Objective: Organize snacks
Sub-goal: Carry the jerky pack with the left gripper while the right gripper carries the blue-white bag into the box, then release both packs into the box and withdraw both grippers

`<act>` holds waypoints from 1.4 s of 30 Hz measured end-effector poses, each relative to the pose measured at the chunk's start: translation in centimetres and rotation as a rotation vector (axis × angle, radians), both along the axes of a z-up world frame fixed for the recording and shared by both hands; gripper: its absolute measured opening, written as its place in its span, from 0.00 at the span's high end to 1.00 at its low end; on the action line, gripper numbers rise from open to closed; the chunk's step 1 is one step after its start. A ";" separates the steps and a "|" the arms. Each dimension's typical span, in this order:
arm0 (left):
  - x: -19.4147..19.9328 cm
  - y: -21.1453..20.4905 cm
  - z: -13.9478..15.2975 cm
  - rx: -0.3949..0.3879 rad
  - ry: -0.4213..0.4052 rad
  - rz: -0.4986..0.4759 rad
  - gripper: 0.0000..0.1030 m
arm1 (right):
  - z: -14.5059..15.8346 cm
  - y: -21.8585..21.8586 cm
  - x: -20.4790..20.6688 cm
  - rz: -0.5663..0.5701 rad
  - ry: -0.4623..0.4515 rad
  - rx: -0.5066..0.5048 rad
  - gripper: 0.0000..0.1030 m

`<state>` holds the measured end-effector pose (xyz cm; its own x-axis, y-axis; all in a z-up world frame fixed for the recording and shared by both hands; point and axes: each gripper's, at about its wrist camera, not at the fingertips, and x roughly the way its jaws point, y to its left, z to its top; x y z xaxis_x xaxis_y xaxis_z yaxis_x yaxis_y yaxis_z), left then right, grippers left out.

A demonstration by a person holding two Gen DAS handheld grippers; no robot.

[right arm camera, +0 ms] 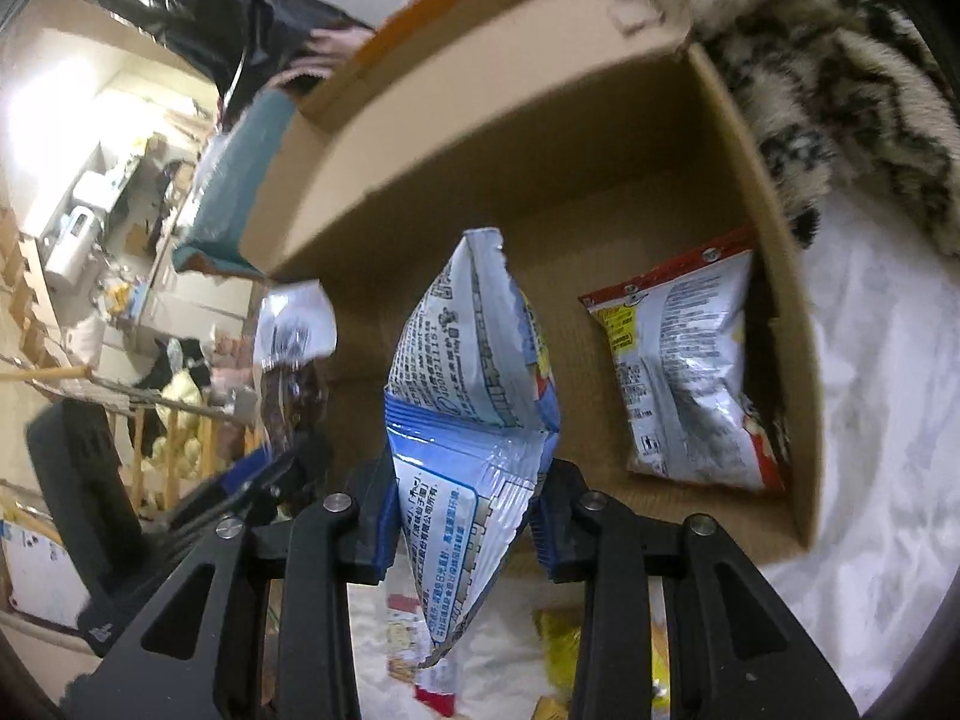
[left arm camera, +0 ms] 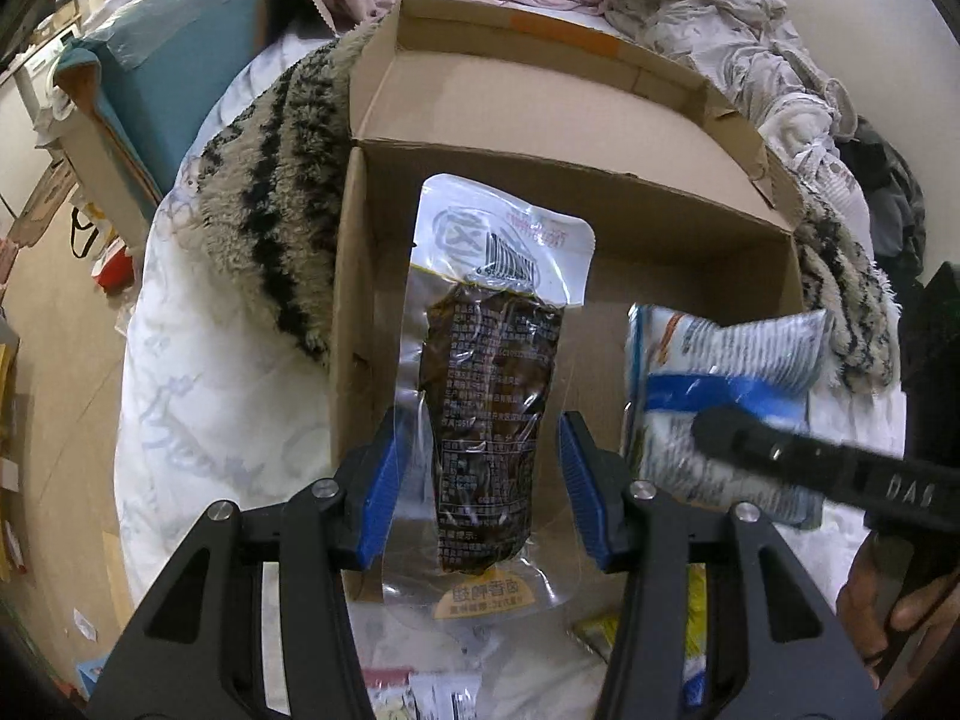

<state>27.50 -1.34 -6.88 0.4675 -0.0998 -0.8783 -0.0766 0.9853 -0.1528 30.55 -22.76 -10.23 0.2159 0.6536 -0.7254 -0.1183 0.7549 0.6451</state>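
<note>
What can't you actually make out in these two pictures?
- Left wrist view: the floor of the cardboard box is largely hidden by the vacuum-packed dark snack.
- Right wrist view: the front of the red-trimmed snack bag faces down, and its print is too blurred to read.
- Both views: the loose packets at the bottom edge are cut off.

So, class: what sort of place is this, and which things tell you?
Probably a bedroom: the cardboard box sits on a white quilt, beside a striped fleece blanket and heaped clothes.
</note>
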 end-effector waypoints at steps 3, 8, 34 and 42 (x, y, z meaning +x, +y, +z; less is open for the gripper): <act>0.2 -0.2 -0.6 0.012 0.002 0.008 0.55 | -1.2 0.4 0.2 0.015 0.028 0.005 0.64; 0.5 -0.4 -1.1 0.028 0.007 0.002 0.54 | -2.6 1.3 0.5 0.043 0.053 0.000 0.63; -0.5 -1.0 0.0 0.042 -0.031 -0.025 0.20 | 1.2 -0.6 -0.5 -0.012 -0.025 -0.243 0.30; -2.5 0.1 1.4 0.032 -0.042 -0.002 0.20 | 2.2 -0.2 -1.8 0.010 -0.061 -0.271 0.28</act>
